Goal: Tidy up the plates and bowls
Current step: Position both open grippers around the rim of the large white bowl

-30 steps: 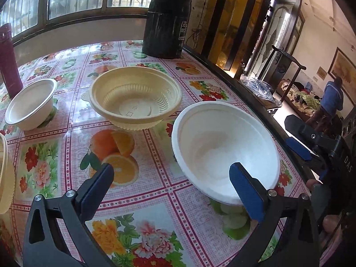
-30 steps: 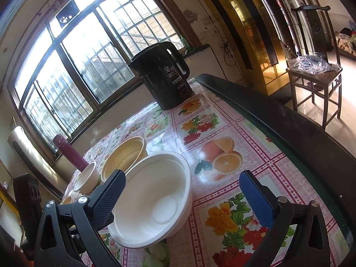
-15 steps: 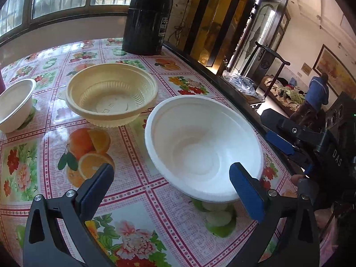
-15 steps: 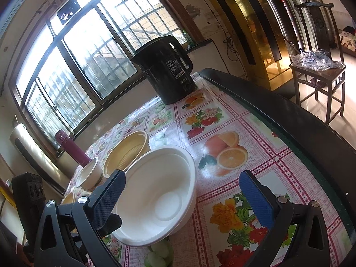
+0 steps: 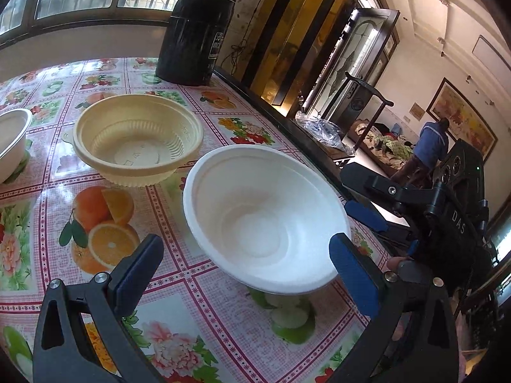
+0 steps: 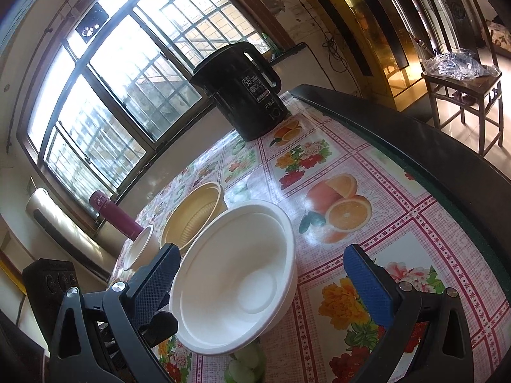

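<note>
Left wrist view now has the large white foam bowl [image 5: 265,217] closer between the wide-open left gripper [image 5: 246,265] (right gripper [image 6: 255,281] open too), near the table's right edge; grasp seems next.

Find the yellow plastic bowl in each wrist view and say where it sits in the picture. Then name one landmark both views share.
Left wrist view: the yellow bowl is upper left of centre, beyond the large white bowl.
Right wrist view: the yellow bowl is left of centre, partly hidden behind the large white bowl.
Shared landmark: the black kettle at the table's far end.
</note>
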The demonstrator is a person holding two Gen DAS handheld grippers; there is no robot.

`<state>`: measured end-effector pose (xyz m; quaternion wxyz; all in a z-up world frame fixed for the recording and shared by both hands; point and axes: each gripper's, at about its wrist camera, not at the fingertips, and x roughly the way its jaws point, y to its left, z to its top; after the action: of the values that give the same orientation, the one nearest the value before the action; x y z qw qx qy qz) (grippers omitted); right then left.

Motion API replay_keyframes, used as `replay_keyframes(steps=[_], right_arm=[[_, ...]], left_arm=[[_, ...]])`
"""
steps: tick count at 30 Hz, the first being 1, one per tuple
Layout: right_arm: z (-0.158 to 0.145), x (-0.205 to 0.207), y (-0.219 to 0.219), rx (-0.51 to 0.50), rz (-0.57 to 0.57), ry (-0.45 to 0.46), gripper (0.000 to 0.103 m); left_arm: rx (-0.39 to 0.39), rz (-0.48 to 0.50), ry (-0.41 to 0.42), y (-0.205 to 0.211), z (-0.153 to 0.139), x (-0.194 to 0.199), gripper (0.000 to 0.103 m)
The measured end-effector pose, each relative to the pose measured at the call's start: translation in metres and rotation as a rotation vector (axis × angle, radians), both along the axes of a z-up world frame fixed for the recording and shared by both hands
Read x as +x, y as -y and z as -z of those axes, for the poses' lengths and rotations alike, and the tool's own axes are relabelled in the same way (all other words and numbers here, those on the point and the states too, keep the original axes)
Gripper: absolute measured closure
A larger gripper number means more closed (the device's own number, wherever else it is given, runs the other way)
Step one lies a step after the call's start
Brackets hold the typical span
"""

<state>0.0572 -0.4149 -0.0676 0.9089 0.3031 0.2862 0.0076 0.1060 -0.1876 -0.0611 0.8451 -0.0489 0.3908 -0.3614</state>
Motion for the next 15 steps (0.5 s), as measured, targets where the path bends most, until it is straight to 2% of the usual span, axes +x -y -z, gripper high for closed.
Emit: replay_keyframes(steps=[8, 15], right_arm=[[0.006, 0.004, 0.002, 0.087, -0.013, -0.012, 0.0], [0.005, 0.003, -0.001, 0.096, -0.011, 0.0, 0.0]], left_arm=[[-0.002, -0.032, -0.038, -0.005, 0.007, 0.009, 0.0], [-0.008, -0.061, -0.088, -0.011, 0.014, 0.016, 0.0]])
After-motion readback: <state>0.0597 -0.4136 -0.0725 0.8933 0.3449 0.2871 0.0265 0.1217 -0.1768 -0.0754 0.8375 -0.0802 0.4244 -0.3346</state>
